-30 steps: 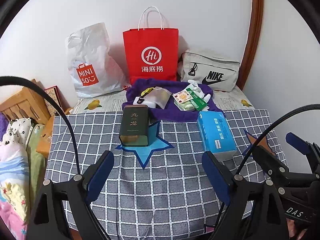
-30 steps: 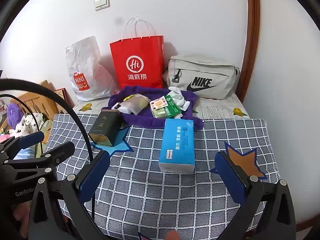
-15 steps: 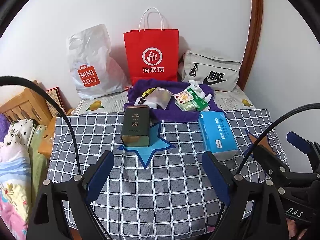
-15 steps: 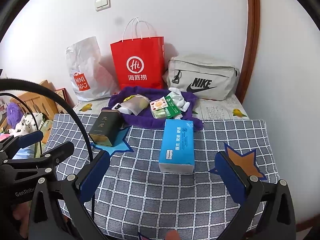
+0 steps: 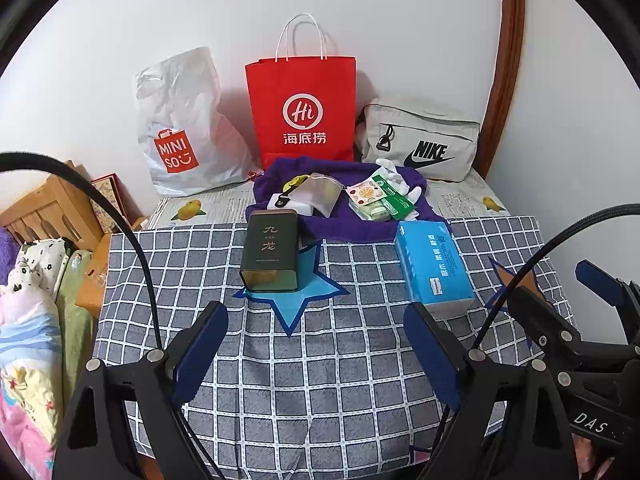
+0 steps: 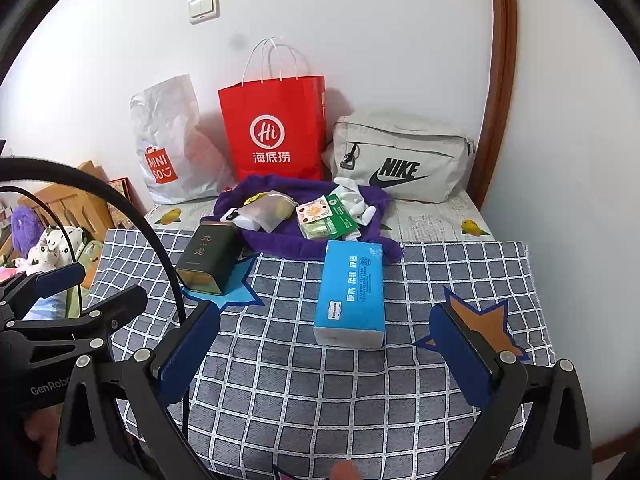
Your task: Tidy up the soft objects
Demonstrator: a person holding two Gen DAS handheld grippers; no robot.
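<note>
A blue tissue pack [image 5: 434, 266] [image 6: 352, 290] lies on the grey checked cloth [image 5: 320, 360] [image 6: 320, 380]. A dark green tin [image 5: 271, 250] [image 6: 206, 258] lies on a blue star patch [image 5: 296, 294] [image 6: 236, 288]. An orange star patch [image 6: 476, 326] is at the right. Behind them a purple cloth [image 5: 352, 220] [image 6: 280, 240] holds several small packets and white socks. My left gripper [image 5: 316, 346] is open and empty above the cloth's near part. My right gripper [image 6: 324, 344] is open and empty, just in front of the tissue pack.
A white Miniso bag [image 5: 180, 128], a red paper bag [image 5: 302, 108] and a grey Nike bag [image 5: 420, 146] stand against the wall at the back. Bedding and a wooden frame [image 5: 36, 216] are at the left. A wall is close on the right.
Both views have drifted very slightly; the objects have not moved and both grippers stay open.
</note>
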